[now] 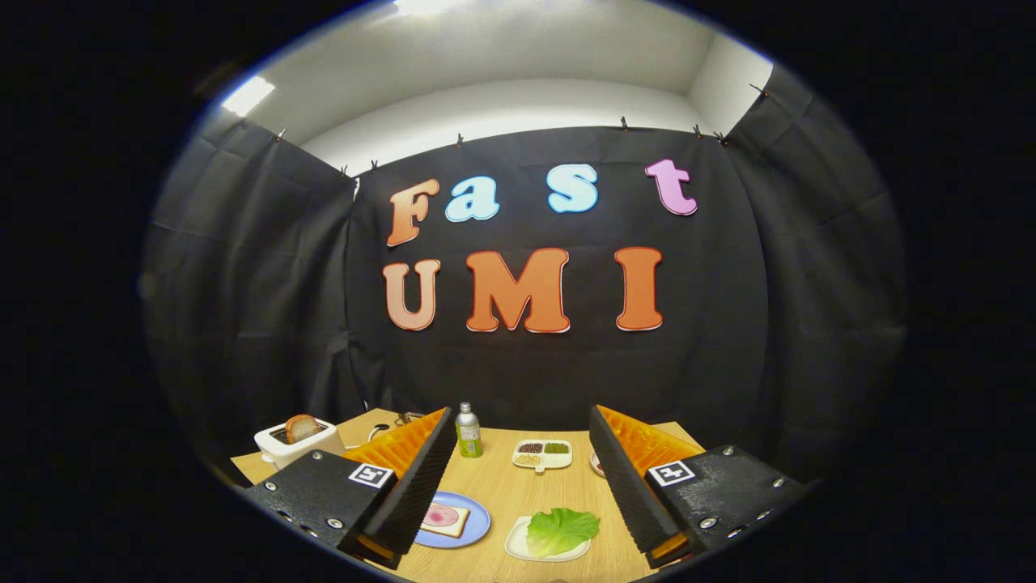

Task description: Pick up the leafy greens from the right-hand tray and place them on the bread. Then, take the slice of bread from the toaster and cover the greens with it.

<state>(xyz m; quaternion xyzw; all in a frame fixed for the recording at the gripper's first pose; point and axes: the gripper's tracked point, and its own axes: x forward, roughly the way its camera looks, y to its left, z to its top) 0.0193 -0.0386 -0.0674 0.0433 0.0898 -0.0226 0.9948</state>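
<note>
**Limp lettuce, shallow tray: a thin grip is the risk**

The gripper (518, 486) is hovering above the table (502, 486) with its jaws spread wide and holding nothing. The lettuce (562, 529) is lying on a white tray (518, 546) between the jaws, nearer the right one. The bread (444, 518), topped with ham, is sitting on a blue plate (477, 526) just inside the left jaw. The toaster (298, 441), with a slice standing in it, is waiting beyond the left jaw. Closing on the leaf's edge alone is likely to let it slip or tear; dropping too low risks catching the tray's rim and dragging it.

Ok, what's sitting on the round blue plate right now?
The round blue plate holds one slice of bread topped with a pink slice. The open gripper hovers above; its left finger hides the plate's near-left edge.
</note>
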